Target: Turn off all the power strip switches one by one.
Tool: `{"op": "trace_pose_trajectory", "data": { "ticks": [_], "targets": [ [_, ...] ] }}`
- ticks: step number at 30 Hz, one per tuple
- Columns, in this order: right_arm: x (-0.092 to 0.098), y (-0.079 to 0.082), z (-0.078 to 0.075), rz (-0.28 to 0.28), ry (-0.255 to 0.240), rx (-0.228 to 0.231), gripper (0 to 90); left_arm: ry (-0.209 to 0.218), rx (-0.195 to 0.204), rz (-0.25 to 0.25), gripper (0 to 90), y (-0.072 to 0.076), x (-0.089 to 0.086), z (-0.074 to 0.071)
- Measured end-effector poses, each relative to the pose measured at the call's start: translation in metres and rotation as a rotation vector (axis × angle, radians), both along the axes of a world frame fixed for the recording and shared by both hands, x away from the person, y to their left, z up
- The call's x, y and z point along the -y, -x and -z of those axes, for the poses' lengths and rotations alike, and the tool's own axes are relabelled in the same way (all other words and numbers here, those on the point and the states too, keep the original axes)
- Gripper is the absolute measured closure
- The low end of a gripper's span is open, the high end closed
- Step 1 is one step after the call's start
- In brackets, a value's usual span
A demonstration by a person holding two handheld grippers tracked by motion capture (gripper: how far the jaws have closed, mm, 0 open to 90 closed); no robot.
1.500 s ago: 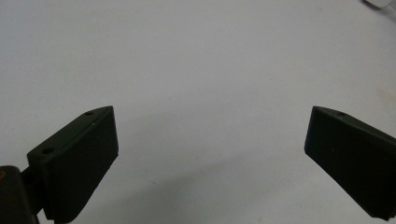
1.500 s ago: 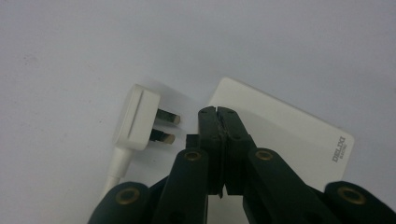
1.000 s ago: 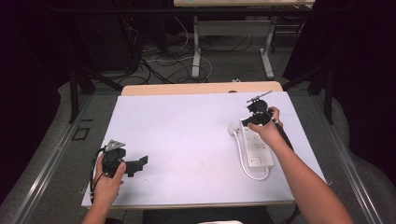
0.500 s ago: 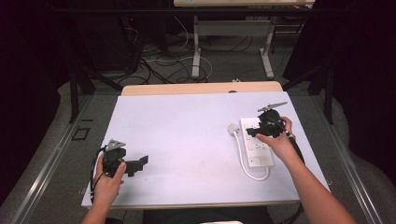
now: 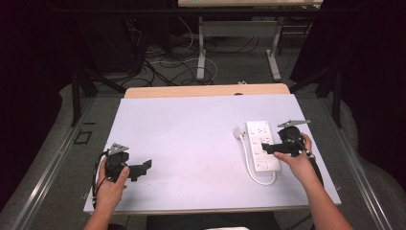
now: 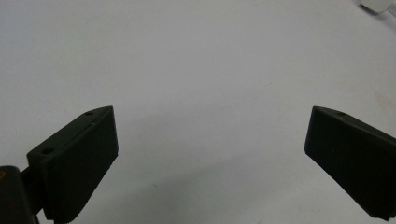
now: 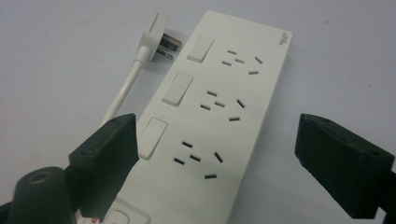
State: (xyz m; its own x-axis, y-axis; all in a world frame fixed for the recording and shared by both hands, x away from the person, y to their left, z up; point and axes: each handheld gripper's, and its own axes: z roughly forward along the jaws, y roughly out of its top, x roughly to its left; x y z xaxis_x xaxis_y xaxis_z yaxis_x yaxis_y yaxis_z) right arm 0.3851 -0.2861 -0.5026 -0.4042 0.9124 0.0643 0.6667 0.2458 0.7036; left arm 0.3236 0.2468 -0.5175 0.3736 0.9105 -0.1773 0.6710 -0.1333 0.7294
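A white power strip (image 5: 259,143) with three switches and three socket groups lies on the right half of the white table (image 5: 191,129). Its white cable (image 5: 250,167) loops round the near end to a plug (image 5: 238,132) lying loose by the far left corner. My right gripper (image 5: 266,149) hovers over the strip's middle, jaws open. In the right gripper view, the gripper (image 7: 217,126) spans the strip (image 7: 219,102), with the plug (image 7: 156,39) beyond. My left gripper (image 5: 143,168) rests open at the near left, and in its own view (image 6: 212,116) nothing but bare table lies between the jaws.
A wooden strip (image 5: 206,90) edges the table's far side. Beyond it are metal desk legs (image 5: 201,48) and loose cables on the floor (image 5: 158,62). A floor rail (image 5: 48,167) runs along the left.
My right gripper has moved nearer to the person and slightly right, coming down over the power strip. The left gripper has stayed put.
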Motion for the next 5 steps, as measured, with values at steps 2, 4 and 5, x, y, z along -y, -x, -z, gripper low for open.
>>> {"op": "trace_pose_trajectory", "data": {
  "ticks": [2,4,5],
  "targets": [
    [0.0038,0.0038,0.0011,0.020,-0.021,0.000,8.4,-0.003,-0.003,0.001,2.7,-0.0004,0.0000,0.0001],
    [0.0056,0.0071,0.0018,0.029,-0.029,-0.008,6.6,-0.006,-0.004,0.003,2.6,-0.0006,0.0002,0.0001],
    [0.0067,0.0079,0.0026,0.025,-0.023,-0.003,4.9,-0.010,-0.006,0.004,2.5,-0.0008,0.0002,-0.0001]
  ]
}}
